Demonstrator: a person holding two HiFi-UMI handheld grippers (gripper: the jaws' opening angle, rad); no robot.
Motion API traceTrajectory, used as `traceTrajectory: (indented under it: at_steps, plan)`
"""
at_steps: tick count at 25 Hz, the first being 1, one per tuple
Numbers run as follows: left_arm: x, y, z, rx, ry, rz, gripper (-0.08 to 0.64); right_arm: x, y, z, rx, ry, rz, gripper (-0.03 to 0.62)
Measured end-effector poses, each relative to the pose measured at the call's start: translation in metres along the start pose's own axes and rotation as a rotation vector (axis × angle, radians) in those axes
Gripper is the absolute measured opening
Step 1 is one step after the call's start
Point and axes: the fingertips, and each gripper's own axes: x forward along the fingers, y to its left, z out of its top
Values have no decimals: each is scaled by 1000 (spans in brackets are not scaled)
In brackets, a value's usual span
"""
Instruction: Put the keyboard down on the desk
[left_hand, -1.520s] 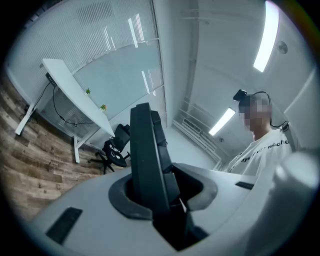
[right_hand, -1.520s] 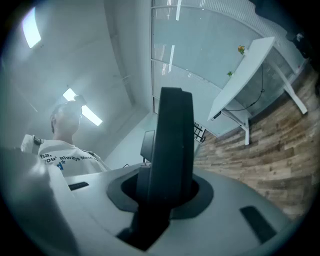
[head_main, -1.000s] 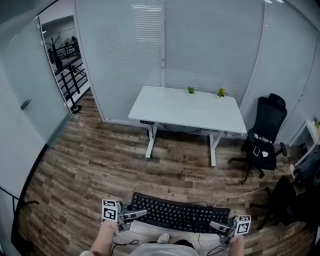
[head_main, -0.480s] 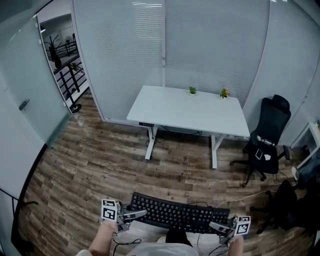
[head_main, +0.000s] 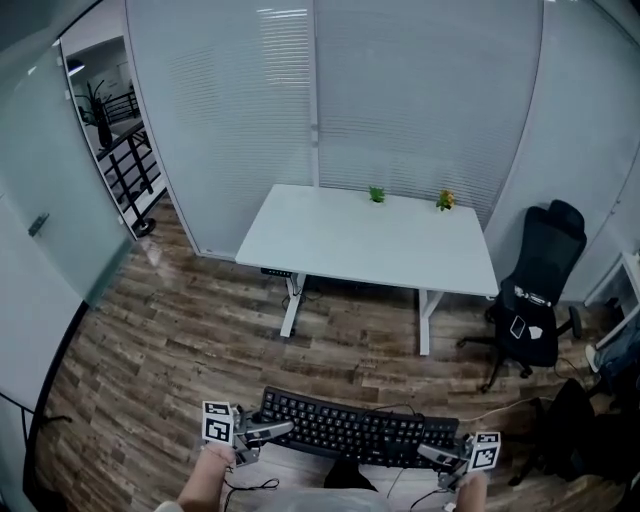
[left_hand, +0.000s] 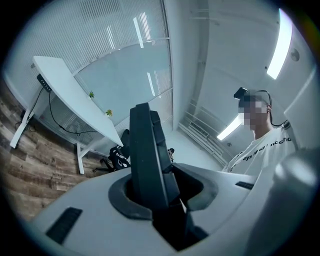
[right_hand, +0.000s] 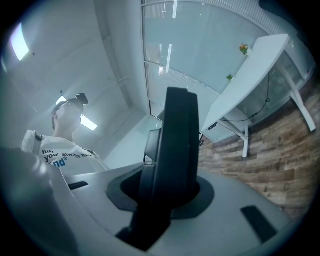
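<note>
Carry step: keyboard (head_main: 355, 432) hangs over the floor (head_main: 200, 330), left claw (head_main: 270, 431) pinching its 9 o'clock end, right claw (head_main: 432, 454) its 3 o'clock end, worktop (head_main: 370, 240) well off at 12 o'clock, so next, I'd say, walk it there and lower it flat.

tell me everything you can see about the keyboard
The keyboard is black and full width, with rows of keys facing up, plastic by its look. It hangs roughly level in the air above the wood floor, well short of the white desk. The left gripper is clamped on its left end, the right gripper on its right end.
</note>
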Motion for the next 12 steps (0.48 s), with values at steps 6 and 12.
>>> traceTrajectory:
  at_steps: [6, 12]
  plan:
    - [58, 34, 42, 4, 5, -4, 141, -16, -33, 68, -9, -5, 2, 124]
    - [107, 60, 71, 6, 11, -10, 141, -33, -62, 120, -16, -10, 4, 124]
